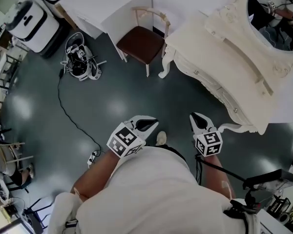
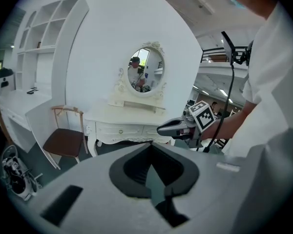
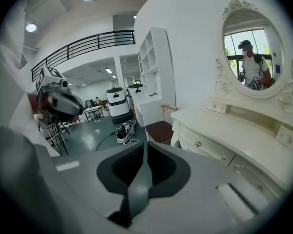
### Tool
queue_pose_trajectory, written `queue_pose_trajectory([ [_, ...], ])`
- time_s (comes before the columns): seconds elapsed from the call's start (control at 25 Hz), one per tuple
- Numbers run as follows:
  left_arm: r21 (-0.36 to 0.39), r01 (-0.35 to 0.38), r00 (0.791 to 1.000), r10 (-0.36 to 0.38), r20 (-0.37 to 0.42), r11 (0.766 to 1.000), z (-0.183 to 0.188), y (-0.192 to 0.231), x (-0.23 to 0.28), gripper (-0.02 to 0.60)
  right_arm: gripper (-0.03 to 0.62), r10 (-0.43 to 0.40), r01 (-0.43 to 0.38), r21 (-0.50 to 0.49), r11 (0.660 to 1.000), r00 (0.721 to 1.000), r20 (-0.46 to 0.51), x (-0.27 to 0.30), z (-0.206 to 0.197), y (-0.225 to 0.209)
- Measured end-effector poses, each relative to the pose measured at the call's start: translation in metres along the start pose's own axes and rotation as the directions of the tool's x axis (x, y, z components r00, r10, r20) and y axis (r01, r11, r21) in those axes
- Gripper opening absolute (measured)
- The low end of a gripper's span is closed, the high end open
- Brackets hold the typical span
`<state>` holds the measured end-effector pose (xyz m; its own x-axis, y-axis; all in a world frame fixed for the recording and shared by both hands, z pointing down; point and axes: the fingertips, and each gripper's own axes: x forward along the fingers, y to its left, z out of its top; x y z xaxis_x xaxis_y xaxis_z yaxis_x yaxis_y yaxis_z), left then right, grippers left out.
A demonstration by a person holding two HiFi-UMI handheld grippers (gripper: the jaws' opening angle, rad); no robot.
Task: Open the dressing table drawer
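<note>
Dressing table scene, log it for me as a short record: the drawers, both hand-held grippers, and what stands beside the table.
drawers: the drawer fronts of the dressing table all look shut
left hand-held gripper: jaws together, nothing between them, apart from the table
right hand-held gripper: jaws together, nothing between them, nearer the table but not touching it
beside the table: wooden chair with a brown seat
on the table: oval mirror
task stage: drawer not yet touched
</note>
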<state>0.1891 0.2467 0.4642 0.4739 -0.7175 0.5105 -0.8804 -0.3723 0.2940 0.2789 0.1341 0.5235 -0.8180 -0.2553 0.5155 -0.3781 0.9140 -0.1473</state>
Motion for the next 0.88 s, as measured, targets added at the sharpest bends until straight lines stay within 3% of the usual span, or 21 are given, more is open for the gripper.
queue_pose_trajectory([
  [0.24, -0.057, -0.030, 0.999, 0.031, 0.009, 0.998, 0.016, 0.082, 0.023, 0.001, 0.021, -0.009, 0.009, 0.014, 1.000, 1.000, -0.016, 0.073, 0.025, -0.051],
  [0.36, -0.052, -0.012, 1.000, 0.012, 0.009, 0.999, 0.026, 0.135, 0.023, 0.001, 0.021, -0.066, 0.066, 0.029, 0.997, 0.998, -0.024, 0.105, 0.045, -0.065],
  [0.48, -0.016, 0.053, 0.999, -0.053, 0.005, 0.998, 0.050, 0.184, 0.022, 0.000, 0.023, -0.150, 0.152, 0.075, 0.986, 0.988, -0.030, 0.133, 0.071, -0.080],
  [0.68, 0.075, 0.180, 0.984, -0.178, -0.027, 0.981, 0.103, 0.258, 0.015, 0.001, 0.028, -0.307, 0.306, 0.190, 0.933, 0.951, -0.024, 0.185, 0.120, -0.116],
  [0.88, 0.128, 0.234, 0.971, -0.226, -0.077, 0.964, 0.122, 0.327, 0.009, 0.000, 0.031, -0.453, 0.444, 0.283, 0.850, 0.891, -0.038, 0.222, 0.142, -0.160],
])
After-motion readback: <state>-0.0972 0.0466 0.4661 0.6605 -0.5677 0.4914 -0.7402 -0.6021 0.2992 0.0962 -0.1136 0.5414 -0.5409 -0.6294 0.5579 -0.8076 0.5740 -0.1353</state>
